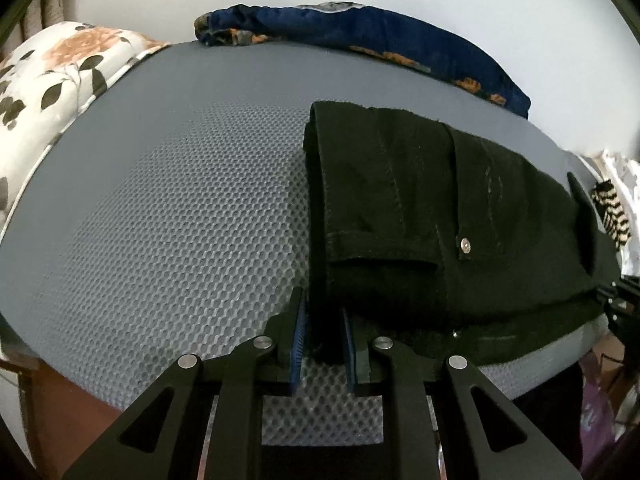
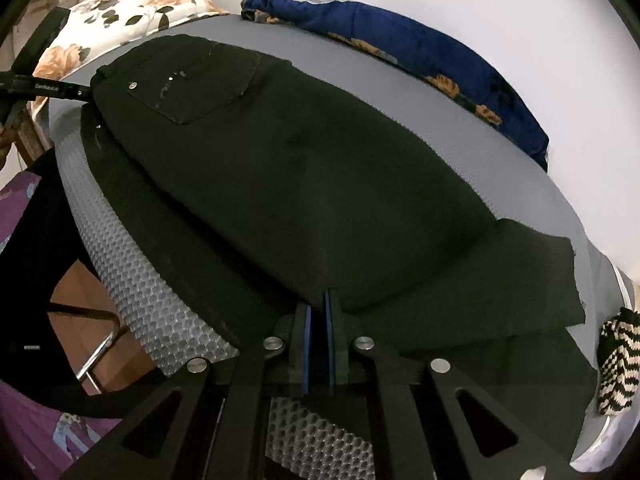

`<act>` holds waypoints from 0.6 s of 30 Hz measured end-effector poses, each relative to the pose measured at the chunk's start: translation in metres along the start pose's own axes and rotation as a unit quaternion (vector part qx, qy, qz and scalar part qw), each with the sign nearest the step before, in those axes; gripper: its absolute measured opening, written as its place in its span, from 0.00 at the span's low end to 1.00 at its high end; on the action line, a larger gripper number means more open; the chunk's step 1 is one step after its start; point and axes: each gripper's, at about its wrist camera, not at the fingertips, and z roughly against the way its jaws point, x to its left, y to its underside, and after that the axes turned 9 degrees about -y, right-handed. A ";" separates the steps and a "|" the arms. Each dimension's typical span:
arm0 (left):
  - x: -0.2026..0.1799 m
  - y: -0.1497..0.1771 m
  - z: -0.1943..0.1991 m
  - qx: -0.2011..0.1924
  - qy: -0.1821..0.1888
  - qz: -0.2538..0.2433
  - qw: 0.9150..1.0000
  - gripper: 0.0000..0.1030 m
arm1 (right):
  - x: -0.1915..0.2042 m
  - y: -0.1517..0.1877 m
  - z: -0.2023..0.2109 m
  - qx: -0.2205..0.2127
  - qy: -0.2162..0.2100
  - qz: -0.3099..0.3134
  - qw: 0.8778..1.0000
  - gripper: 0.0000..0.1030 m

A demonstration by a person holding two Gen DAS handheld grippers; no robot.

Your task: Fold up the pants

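Blue pads of the left gripper pinch the near waistband corner of the black pants, a thick fold of dark cloth standing between the two fingers. From there the garment runs away to the right across the grey honeycomb-mesh mattress, folded lengthwise so that a back pocket and a small silver rivet face up. In the right wrist view the right gripper has its jaws pressed almost together on the near edge of the pants, a thin layer of fabric caught between the blue pads about midway along the leg (the cloth rises in a soft ridge just ahead of the fingertips). Farther out, the hem end of the leg lies flat at the right, and the waistband end lies at the upper left, where the left gripper reaches in and meets the cloth. Beyond the pants, a dark blue floral blanket lies bunched along the far edge of the mattress against a white wall, a white floral pillow sits at the far left corner, and a black-and-cream zigzag knit lies at the right edge.
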 end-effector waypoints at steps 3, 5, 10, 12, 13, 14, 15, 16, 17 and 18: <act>0.001 -0.001 0.005 -0.005 -0.033 -0.007 0.999 0.18 | 0.001 0.001 -0.005 0.009 -0.009 0.004 1.000 0.12; 0.004 -0.002 0.014 -0.007 -0.068 -0.001 0.998 0.20 | -0.005 0.002 0.002 -0.017 -0.023 -0.012 1.000 0.26; -0.004 -0.008 0.057 -0.056 -0.075 0.000 0.996 0.47 | -0.051 0.028 0.058 -0.162 -0.086 -0.143 0.973 0.58; -0.023 -0.016 0.073 -0.066 -0.011 -0.014 0.998 0.55 | -0.081 0.047 0.070 -0.176 -0.081 -0.202 0.960 0.58; -0.039 -0.021 0.078 -0.067 0.027 -0.028 0.997 0.58 | -0.095 0.057 0.074 -0.176 -0.070 -0.224 0.956 0.58; -0.061 -0.027 0.082 -0.064 0.070 -0.046 0.994 0.60 | -0.107 0.065 0.076 -0.172 -0.058 -0.242 0.953 0.58; -0.084 -0.032 0.083 -0.056 0.113 -0.061 0.990 0.66 | -0.120 0.072 0.079 -0.165 -0.043 -0.258 0.951 0.58; -0.099 -0.035 0.082 -0.049 0.140 -0.067 0.987 0.67 | -0.133 0.077 0.084 -0.162 -0.029 -0.273 0.948 0.58; -0.124 -0.040 0.080 -0.038 0.189 -0.075 0.978 0.68 | -0.144 0.080 0.088 -0.163 -0.021 -0.286 0.944 0.58; -0.145 -0.043 0.076 -0.029 0.227 -0.082 0.970 0.68 | -0.155 0.081 0.092 -0.166 -0.015 -0.298 0.940 0.58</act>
